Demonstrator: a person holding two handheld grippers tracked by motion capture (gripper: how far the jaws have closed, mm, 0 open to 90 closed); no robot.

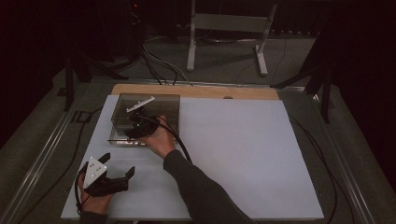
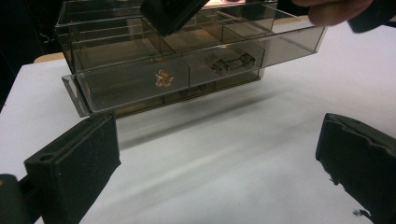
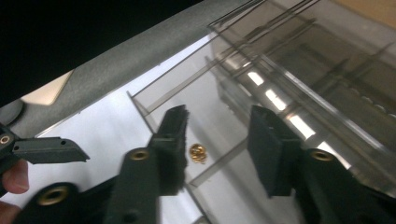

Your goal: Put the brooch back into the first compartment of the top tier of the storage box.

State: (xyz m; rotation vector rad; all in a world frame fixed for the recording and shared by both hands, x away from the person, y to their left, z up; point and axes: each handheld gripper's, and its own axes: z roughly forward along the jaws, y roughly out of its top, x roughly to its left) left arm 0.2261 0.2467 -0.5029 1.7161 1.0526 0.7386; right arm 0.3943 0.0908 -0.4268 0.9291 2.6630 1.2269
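Observation:
A smoky clear drawer box [image 1: 161, 103] stands at the back left of the white board, with one drawer [image 2: 187, 81] pulled out toward me. A small gold piece [image 3: 198, 153] lies in the drawer's left compartment [image 2: 164, 78], and a dark clip-like part [image 2: 232, 63] lies in the compartment beside it. My right gripper [image 1: 134, 130] hangs over the pulled-out drawer, open, with the gold piece below and between its jaws [image 3: 217, 121]. My left gripper [image 1: 119, 163] rests open on the board in front of the box, nothing between its jaws [image 2: 219, 163].
The white board [image 1: 243, 154] spreads wide to the right of the box. A wooden edge [image 1: 201, 91] runs behind it. On the floor beyond stand a white frame [image 1: 229, 28] and several cables [image 1: 159, 65]. A cable [image 1: 180, 144] trails from the right gripper.

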